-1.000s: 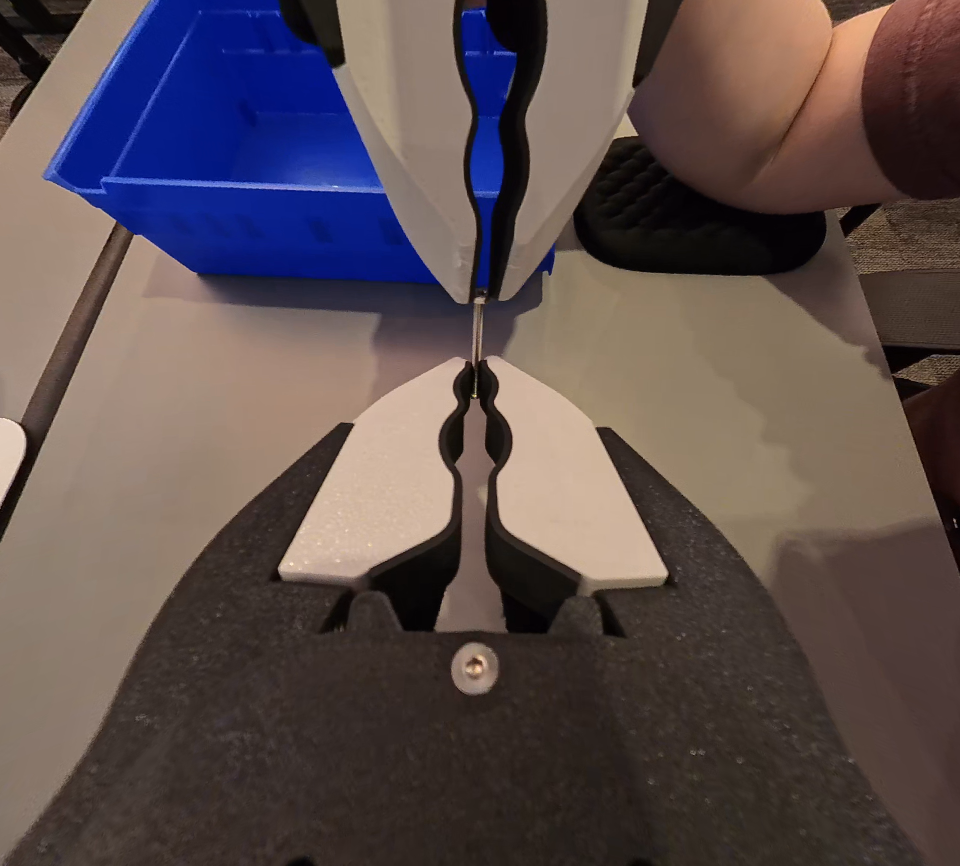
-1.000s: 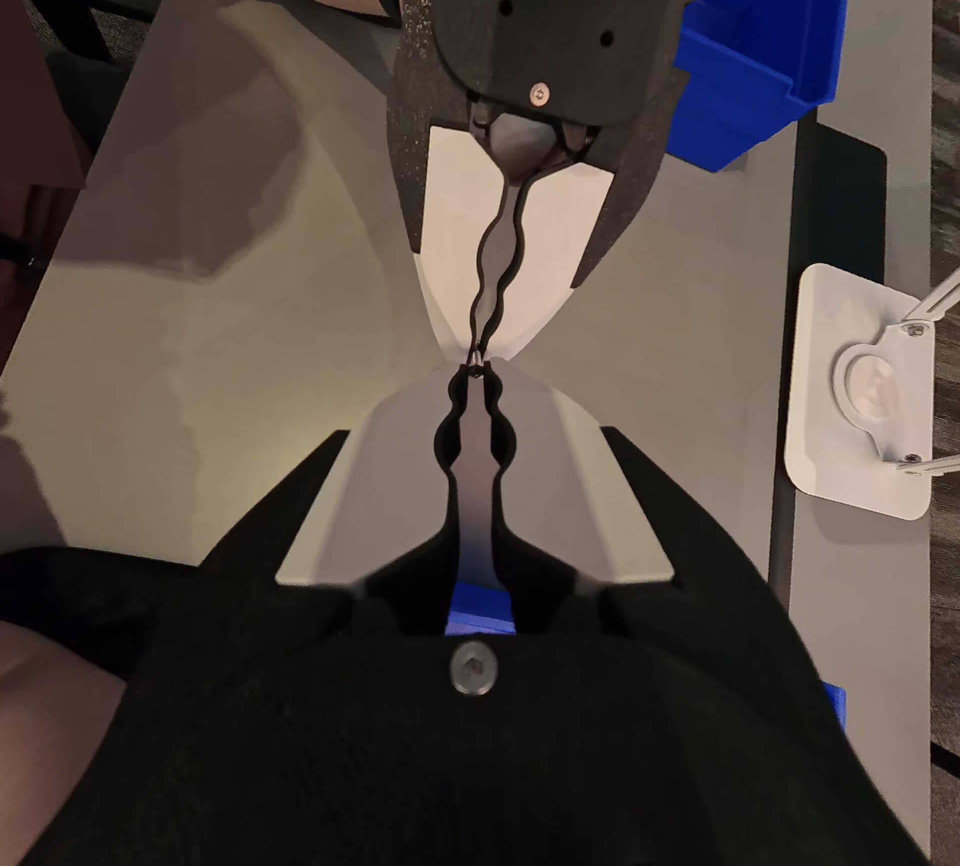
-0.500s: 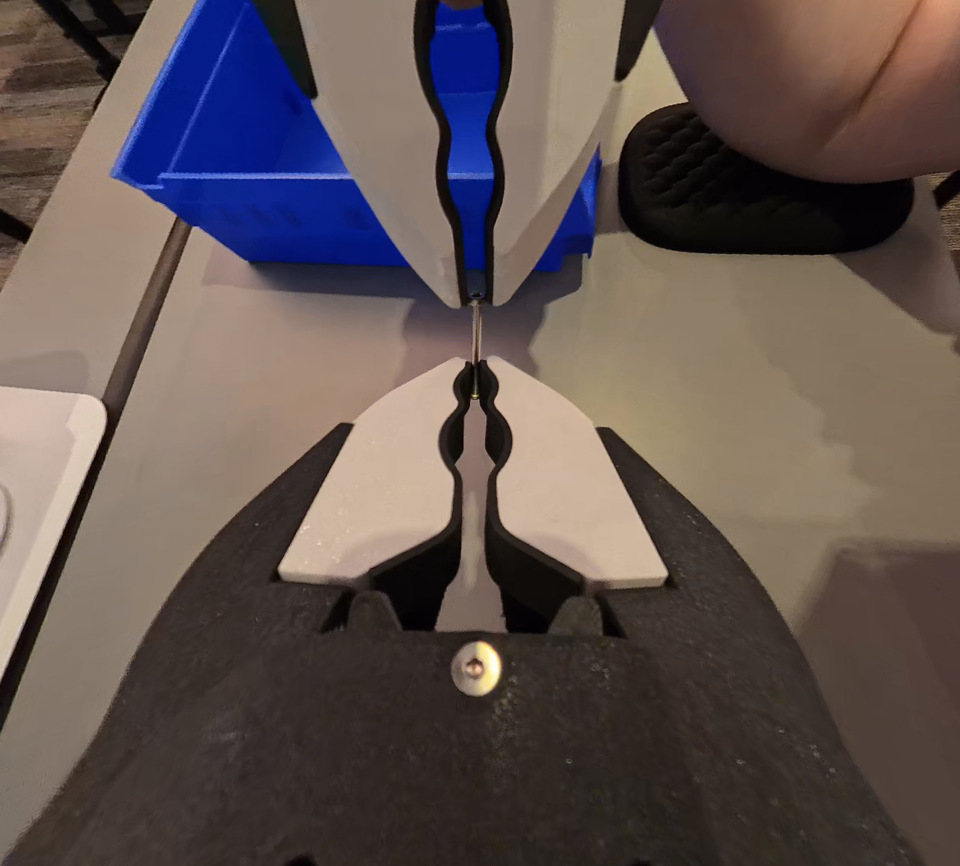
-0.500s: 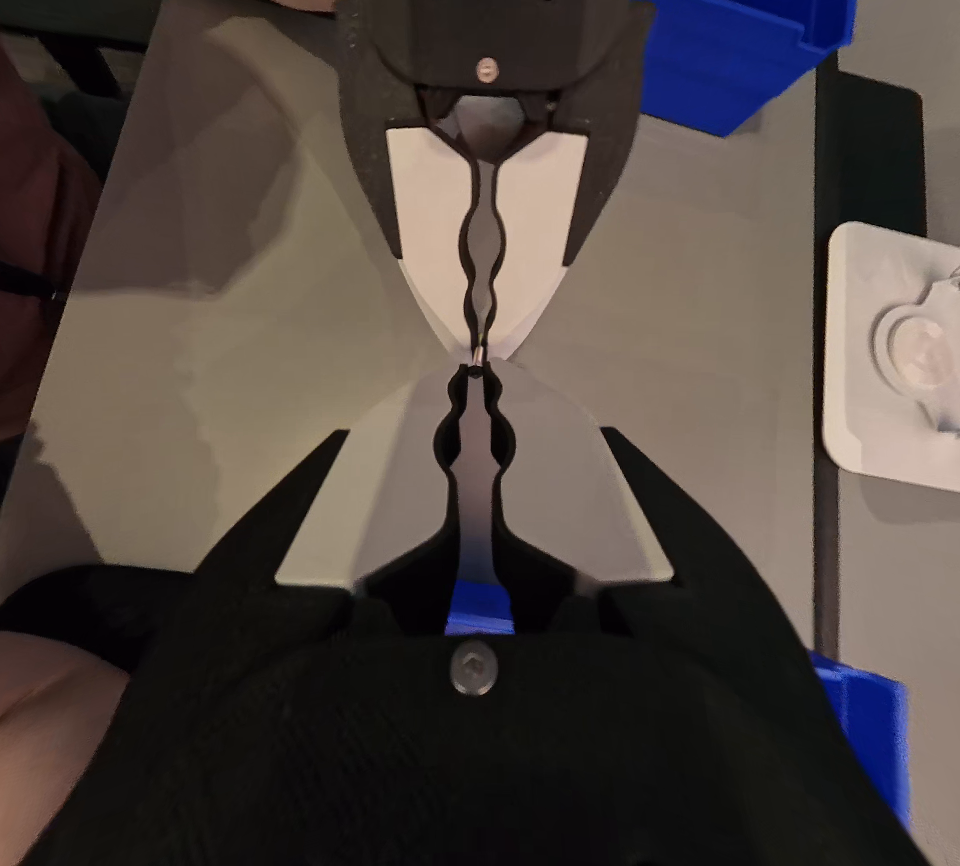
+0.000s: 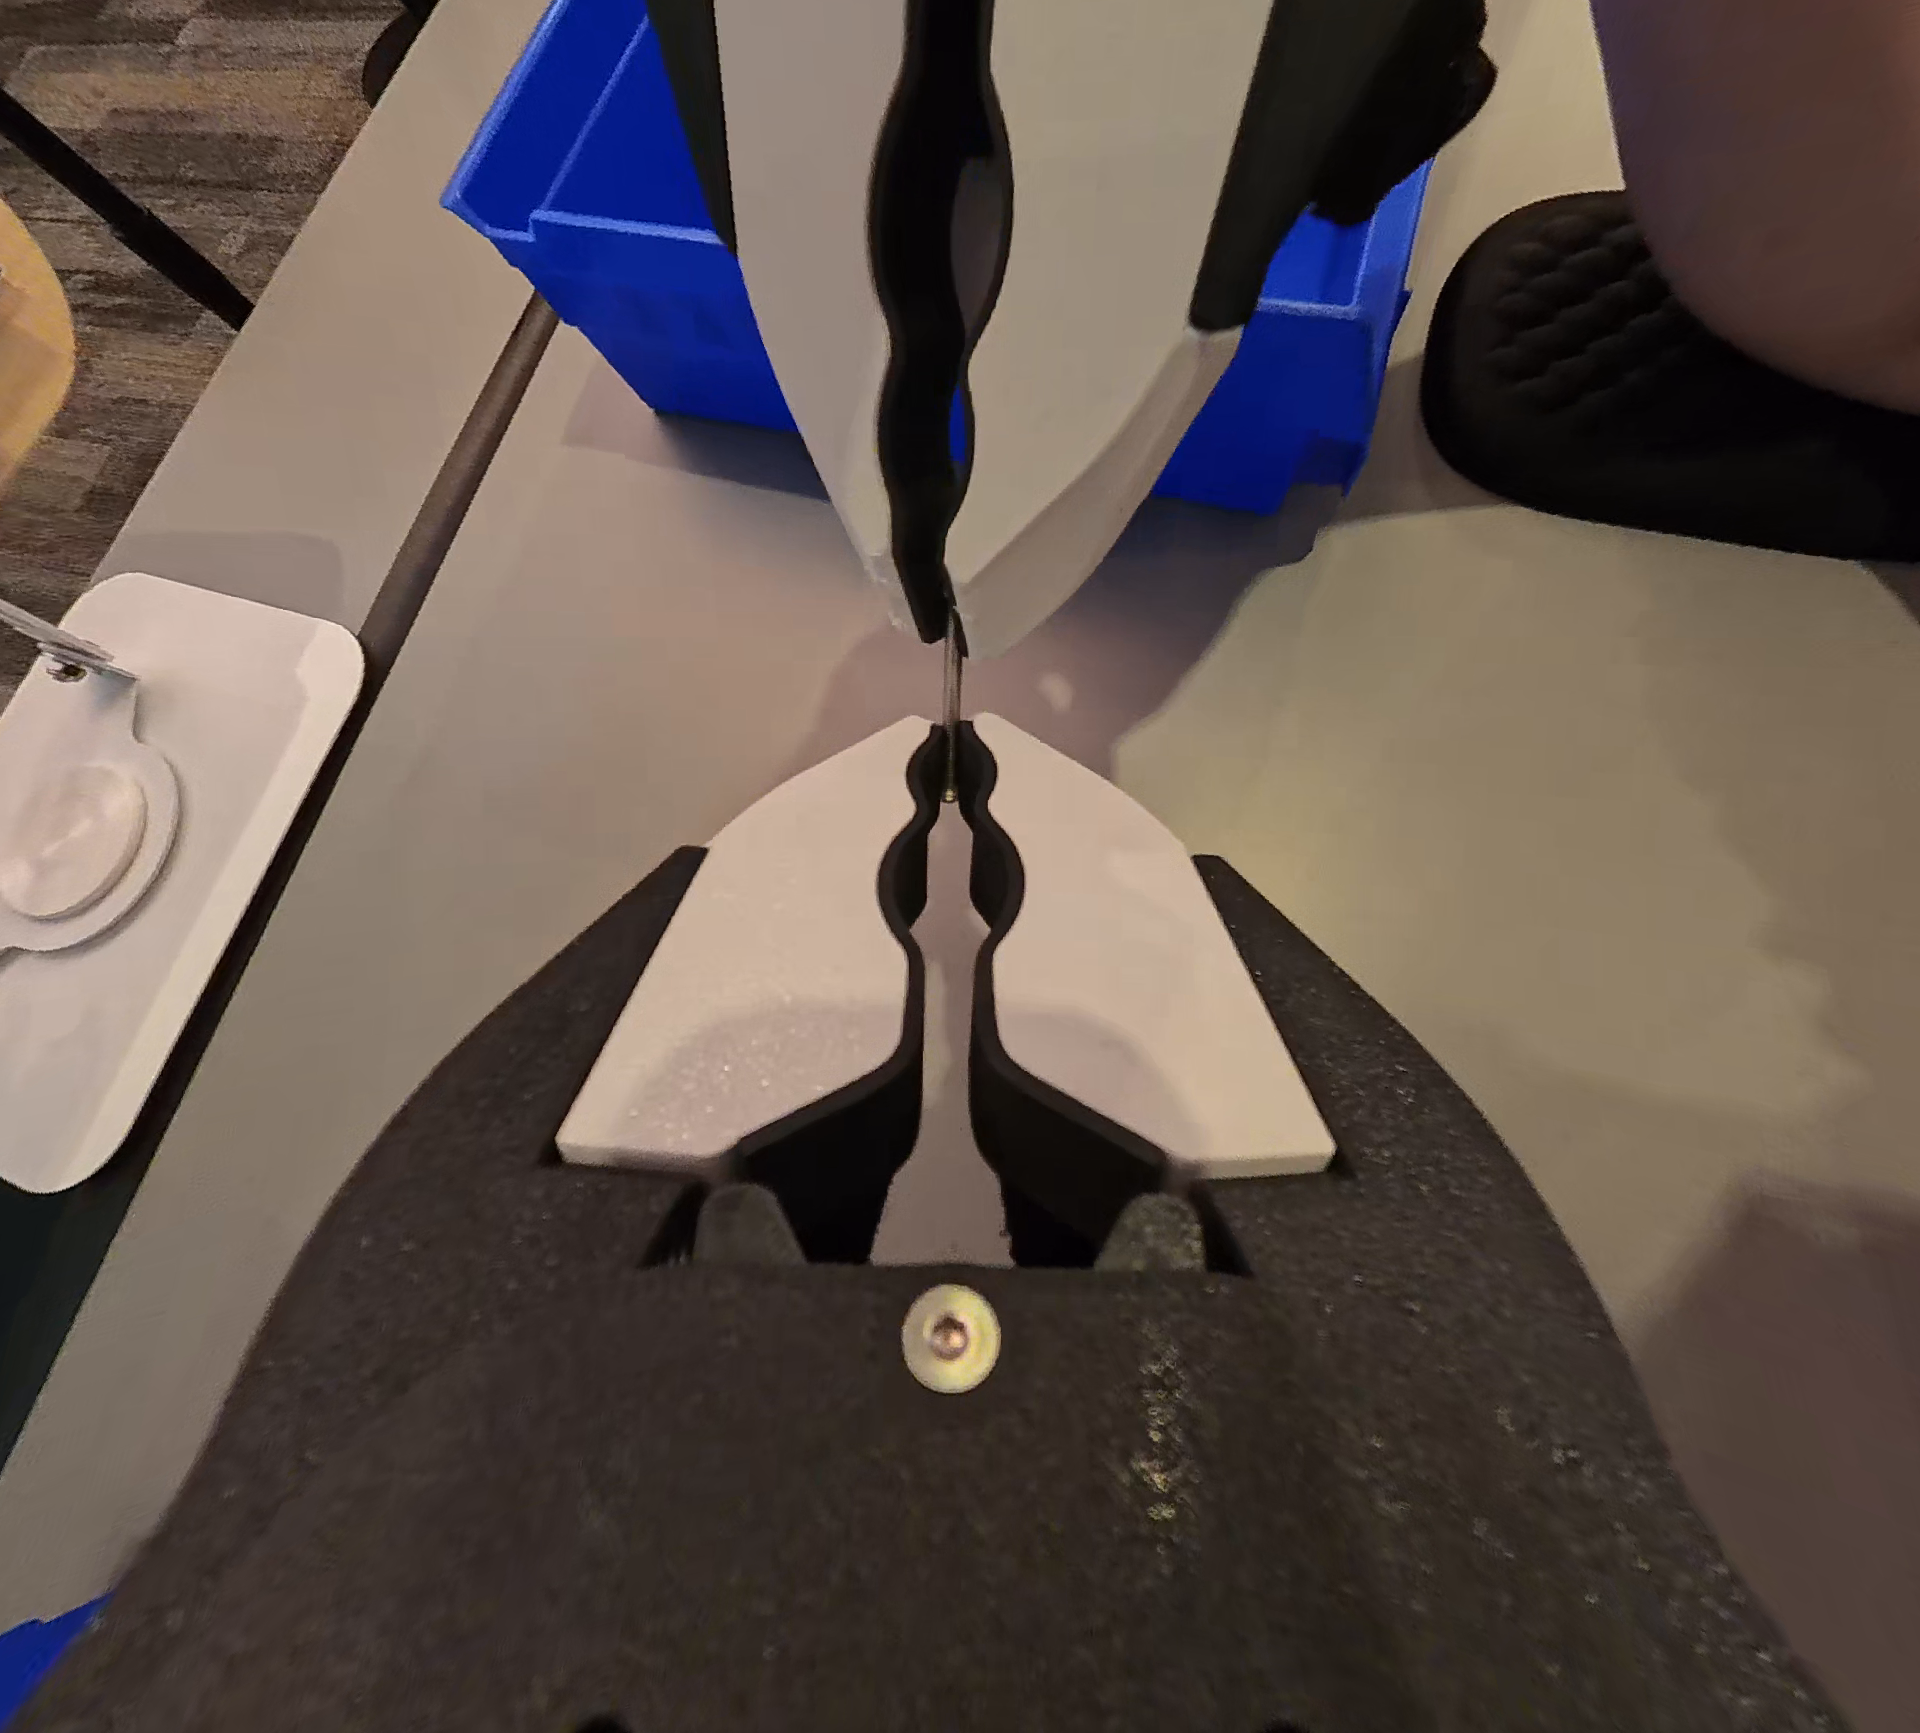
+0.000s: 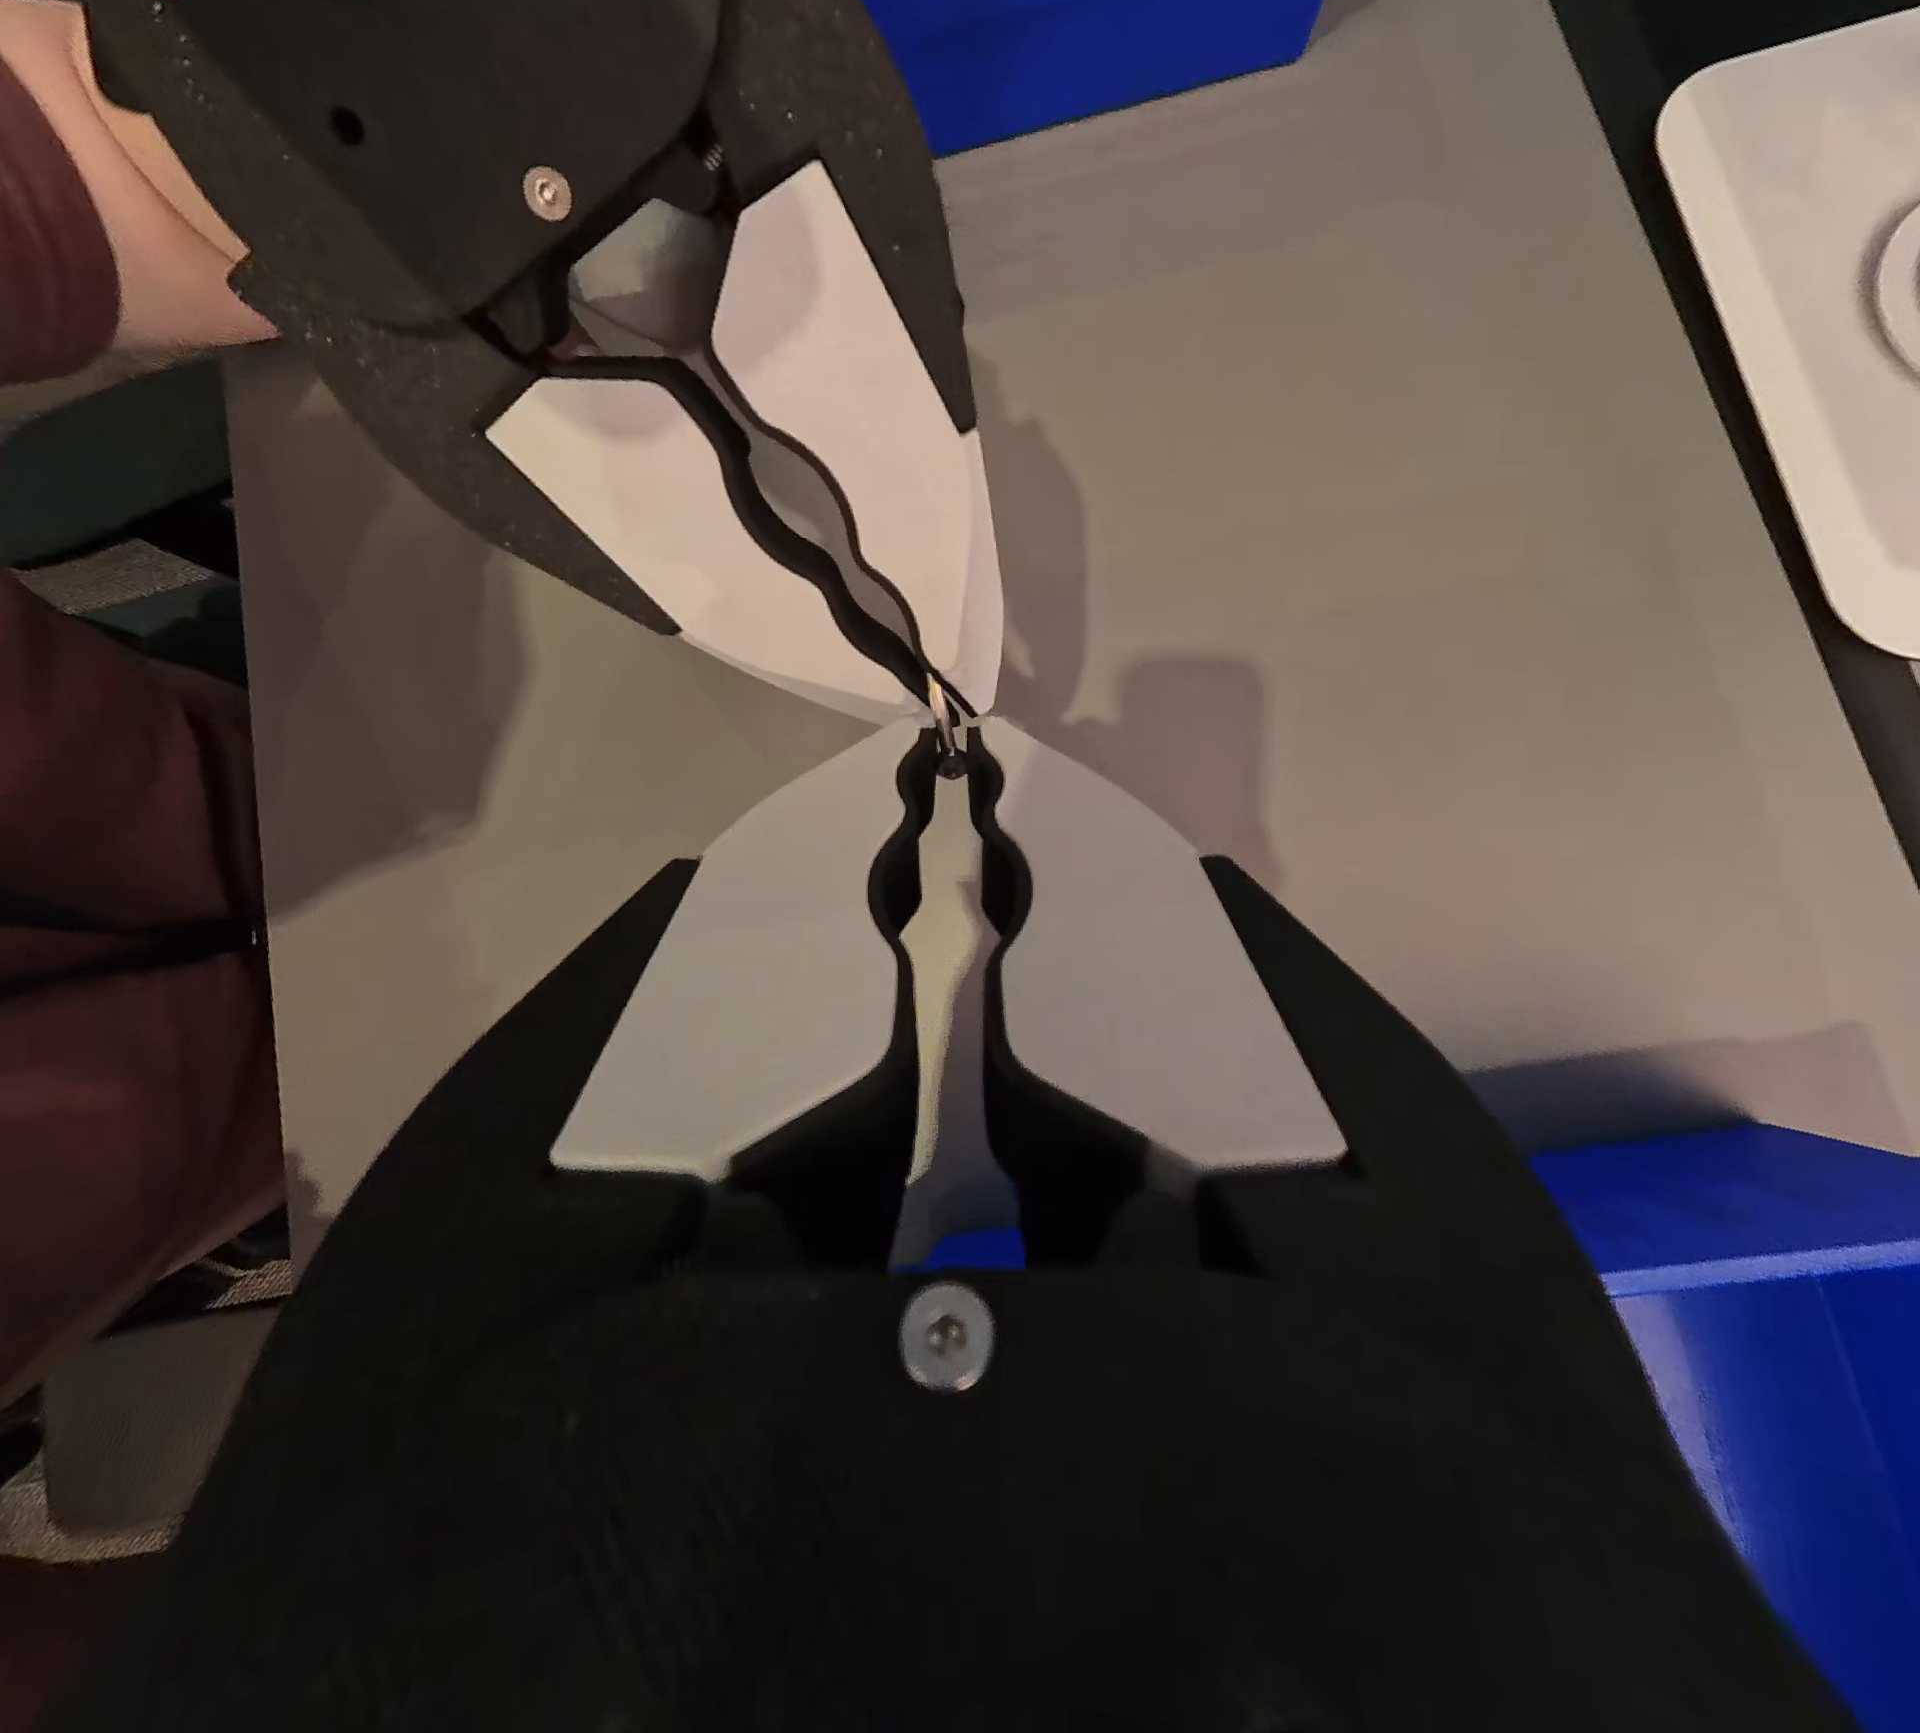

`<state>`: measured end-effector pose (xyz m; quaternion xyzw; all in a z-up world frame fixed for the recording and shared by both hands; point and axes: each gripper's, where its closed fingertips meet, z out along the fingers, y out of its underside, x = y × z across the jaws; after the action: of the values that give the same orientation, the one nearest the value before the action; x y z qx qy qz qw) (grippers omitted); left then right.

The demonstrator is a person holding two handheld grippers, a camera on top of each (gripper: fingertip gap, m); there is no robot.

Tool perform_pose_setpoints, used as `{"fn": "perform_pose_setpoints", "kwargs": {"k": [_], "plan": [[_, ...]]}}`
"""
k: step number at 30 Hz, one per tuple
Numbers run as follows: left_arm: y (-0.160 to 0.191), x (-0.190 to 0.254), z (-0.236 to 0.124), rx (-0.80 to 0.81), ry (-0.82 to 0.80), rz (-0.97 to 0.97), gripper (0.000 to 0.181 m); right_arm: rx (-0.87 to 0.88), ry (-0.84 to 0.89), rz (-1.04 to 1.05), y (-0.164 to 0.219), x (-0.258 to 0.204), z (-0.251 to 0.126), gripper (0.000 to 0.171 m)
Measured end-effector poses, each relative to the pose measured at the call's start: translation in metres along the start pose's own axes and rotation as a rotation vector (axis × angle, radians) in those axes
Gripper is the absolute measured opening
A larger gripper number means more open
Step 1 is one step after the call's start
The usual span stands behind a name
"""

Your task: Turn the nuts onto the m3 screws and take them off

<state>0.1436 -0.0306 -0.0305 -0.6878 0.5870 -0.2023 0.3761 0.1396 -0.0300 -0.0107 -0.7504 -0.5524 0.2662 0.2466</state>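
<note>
Above the grey desk (image 5: 1455, 852), the left wrist view shows the left gripper (image 5: 948, 748) pinching one end of a thin screw (image 5: 949, 686), whose far end is clamped in the right gripper (image 5: 940, 618). Holding both ends tip to tip, by my judgement, lets one side turn against the other. A blue bin (image 5: 623, 301) and a black pad (image 5: 1621, 395) lie beyond.

From the right wrist view, the right gripper (image 6: 951, 753) is pressed on the screw (image 6: 945, 727). Only here does a small ring, likely the nut (image 6: 938, 698), show at the left gripper (image 6: 940, 696).
</note>
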Motion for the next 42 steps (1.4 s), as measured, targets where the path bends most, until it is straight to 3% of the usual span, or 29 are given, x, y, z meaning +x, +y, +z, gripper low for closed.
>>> {"fn": "perform_pose_setpoints", "kwargs": {"k": [9, 27, 37, 42], "plan": [[-0.007, 0.000, -0.003, 0.036, -0.011, 0.020, 0.002, 0.022, -0.018, -0.037, -0.002, -0.003, -0.005, 0.006], [-0.007, -0.006, -0.006, 0.010, -0.108, 0.061, 0.002, 0.052, -0.096, 0.250, -0.004, 0.001, -0.007, 0.006], [-0.009, -0.007, -0.010, 0.039, -0.081, 0.038, 0.002, 0.053, -0.027, 0.108, -0.008, 0.003, -0.010, 0.030], [-0.020, -0.006, -0.018, 0.142, -0.009, -0.028, 0.002, 0.141, 0.043, -0.060, -0.020, 0.005, -0.027, 0.040]]}}
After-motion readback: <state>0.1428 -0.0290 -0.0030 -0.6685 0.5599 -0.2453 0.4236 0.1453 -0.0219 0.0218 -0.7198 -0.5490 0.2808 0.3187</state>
